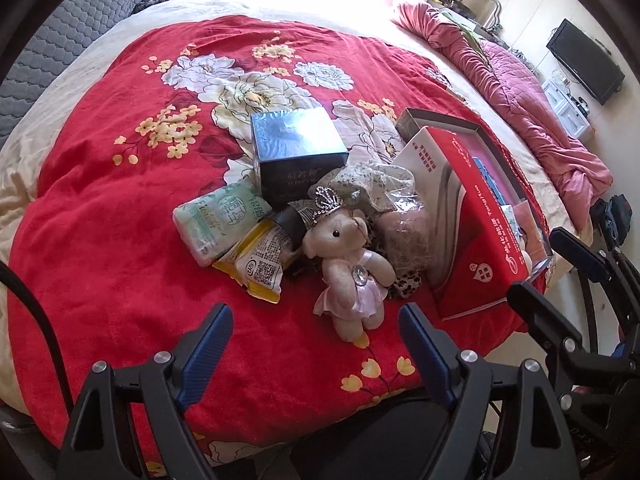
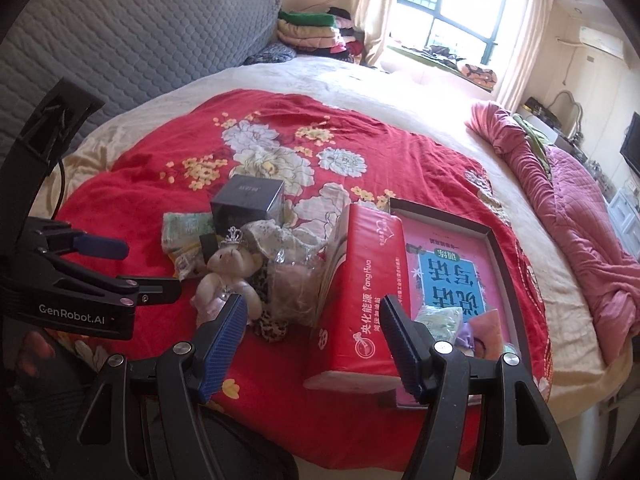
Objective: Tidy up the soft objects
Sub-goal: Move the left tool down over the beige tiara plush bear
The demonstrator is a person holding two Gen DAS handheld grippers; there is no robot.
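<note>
A small pink teddy bear with a tiara (image 1: 348, 268) lies on the red floral blanket (image 1: 120, 208), also in the right wrist view (image 2: 228, 276). Beside it lie a green tissue pack (image 1: 218, 220), a yellow snack packet (image 1: 260, 268), a floral cloth (image 1: 372, 184) and a bagged pink soft thing (image 1: 404, 236). An open box (image 2: 476, 264) holds small soft items (image 2: 436, 320); its red lid (image 2: 360, 296) leans against it. My left gripper (image 1: 316, 336) is open just short of the bear. My right gripper (image 2: 312, 324) is open near the lid.
A dark blue box (image 1: 300, 152) stands behind the pile. A crumpled pink quilt (image 2: 580, 216) lies along the bed's right side. A grey padded headboard (image 2: 120, 48) is at the left, folded blankets (image 2: 312, 32) at the back.
</note>
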